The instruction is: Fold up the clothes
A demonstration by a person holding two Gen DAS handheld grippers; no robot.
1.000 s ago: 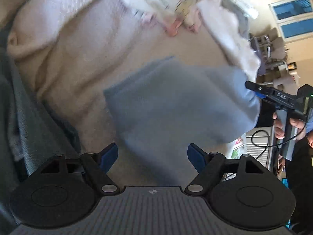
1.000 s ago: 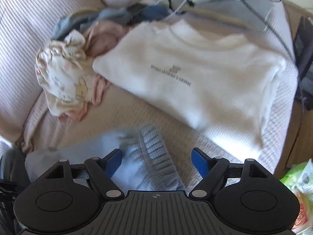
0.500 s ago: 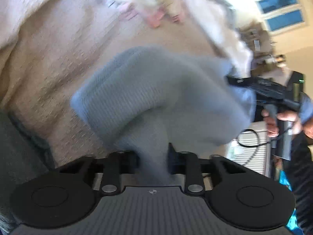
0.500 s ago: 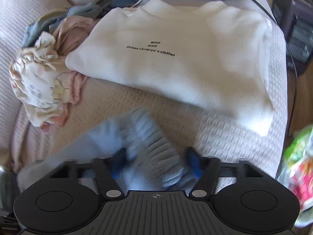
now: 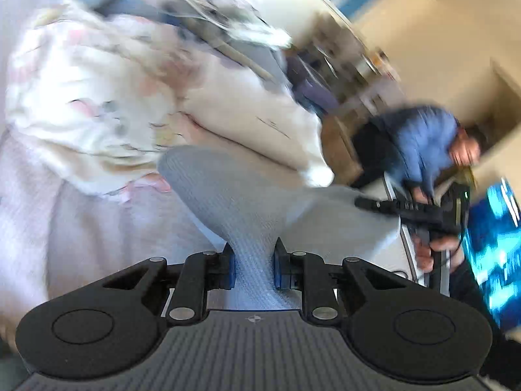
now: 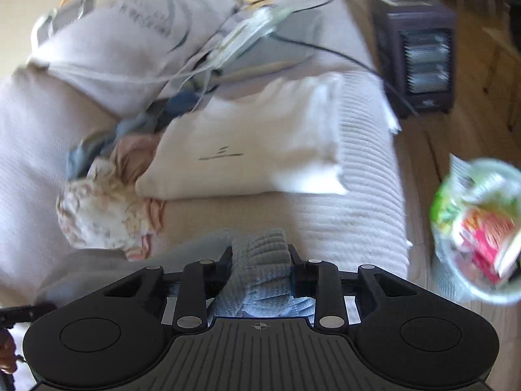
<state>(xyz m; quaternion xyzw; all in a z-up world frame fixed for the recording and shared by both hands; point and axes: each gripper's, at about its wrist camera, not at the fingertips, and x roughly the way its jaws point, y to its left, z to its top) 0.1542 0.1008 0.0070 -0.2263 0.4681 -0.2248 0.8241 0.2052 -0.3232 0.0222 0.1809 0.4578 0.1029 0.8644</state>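
Between the left gripper's fingers, a grey-blue ribbed knit bunches, pinched tight, stretching over the bed. Right view: right gripper fingers clamp the knit's bundled cuff, white shirt beyond.

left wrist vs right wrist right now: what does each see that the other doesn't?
Left wrist only: the right gripper from outside, the hand holding it, a blue sleeve.
Right wrist only: a dark heater on the floor, a colourful bag, a grey printed bag with cables.
Both: the light blue knit garment pinched in both grippers, left gripper included; the folded white shirt; the patterned crumpled garment.
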